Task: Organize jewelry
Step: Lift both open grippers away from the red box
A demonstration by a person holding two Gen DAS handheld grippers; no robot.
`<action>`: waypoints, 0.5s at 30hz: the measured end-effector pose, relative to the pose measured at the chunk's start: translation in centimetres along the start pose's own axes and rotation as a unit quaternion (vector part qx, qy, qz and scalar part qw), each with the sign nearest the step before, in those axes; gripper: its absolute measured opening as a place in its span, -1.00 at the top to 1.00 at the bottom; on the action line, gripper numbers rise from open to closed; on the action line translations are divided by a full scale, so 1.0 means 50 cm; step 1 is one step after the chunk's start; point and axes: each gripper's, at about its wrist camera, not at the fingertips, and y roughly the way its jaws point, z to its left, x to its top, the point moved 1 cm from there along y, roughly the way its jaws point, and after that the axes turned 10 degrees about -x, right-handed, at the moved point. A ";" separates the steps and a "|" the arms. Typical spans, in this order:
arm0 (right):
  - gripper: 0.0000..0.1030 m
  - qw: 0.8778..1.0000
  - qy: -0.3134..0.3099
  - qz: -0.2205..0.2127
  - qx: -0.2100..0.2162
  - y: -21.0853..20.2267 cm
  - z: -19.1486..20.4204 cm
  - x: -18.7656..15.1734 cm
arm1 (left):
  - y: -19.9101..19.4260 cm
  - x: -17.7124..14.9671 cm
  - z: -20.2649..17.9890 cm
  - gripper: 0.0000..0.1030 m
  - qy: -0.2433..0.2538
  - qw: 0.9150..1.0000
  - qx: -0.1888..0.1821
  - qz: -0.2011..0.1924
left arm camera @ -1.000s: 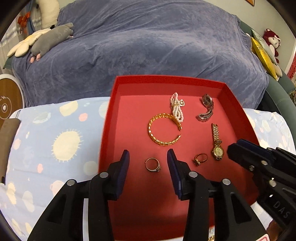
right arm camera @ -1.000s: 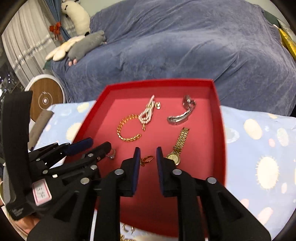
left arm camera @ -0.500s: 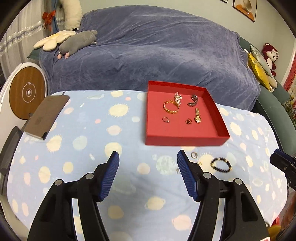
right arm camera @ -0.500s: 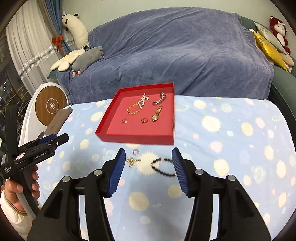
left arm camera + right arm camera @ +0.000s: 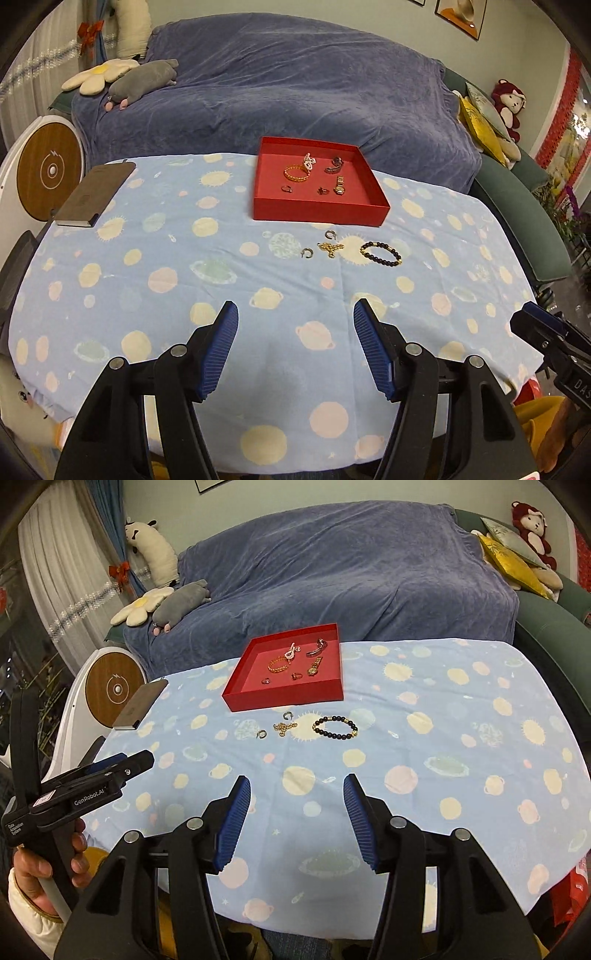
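I judged the job a bit over half done. Inside the red tray lay six pieces: a gold bracelet, a pearl piece, two watches, two rings. On the counter just in front of the tray four remained: two small hoops, a gold chain, a bead bracelet. My left gripper and right gripper hung well short of the tray, jaws apart, nothing between them

Brown notebook lies on the planet-print tablecloth.
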 end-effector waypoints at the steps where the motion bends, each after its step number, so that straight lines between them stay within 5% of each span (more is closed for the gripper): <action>1: 0.02 1.000 -0.001 -0.001 -0.002 -0.007 0.000 -0.007 | -0.003 -0.004 -0.007 -0.22 0.002 1.000 0.000 0.000; 15: 0.02 1.000 0.003 -0.014 0.010 -0.055 0.001 -0.029 | -0.043 -0.028 -0.055 -0.22 0.016 1.000 0.011 -0.010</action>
